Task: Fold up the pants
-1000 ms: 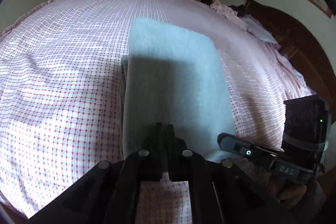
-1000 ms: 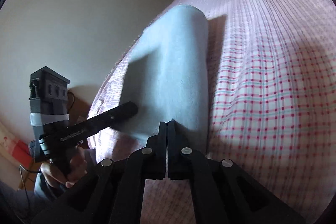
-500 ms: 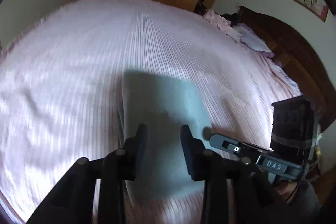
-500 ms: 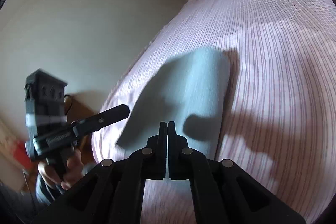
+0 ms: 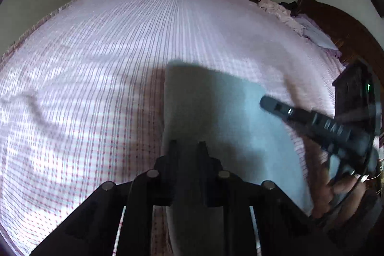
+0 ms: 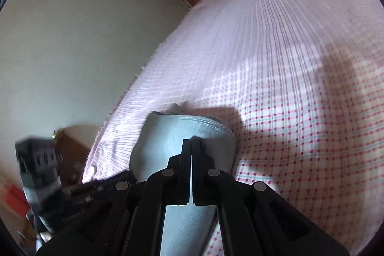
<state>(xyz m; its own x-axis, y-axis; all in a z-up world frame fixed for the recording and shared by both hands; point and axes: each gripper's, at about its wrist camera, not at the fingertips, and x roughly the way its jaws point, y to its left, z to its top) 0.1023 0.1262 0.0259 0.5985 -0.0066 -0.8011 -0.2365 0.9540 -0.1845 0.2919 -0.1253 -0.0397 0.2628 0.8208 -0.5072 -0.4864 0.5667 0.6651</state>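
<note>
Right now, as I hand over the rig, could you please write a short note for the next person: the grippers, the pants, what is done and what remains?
Left gripper: jaws a little apart and just been closing. It is over the near end of the pants, with no cloth visibly pinched.
Right gripper: jaws shut, nothing seen in them, also over the pants.
Pants: folded into a flat rectangle on the checked bed sheet.
Done: the main folds appear made.
Left: probably one more fold or some smoothing; check once both grippers are clear.
</note>
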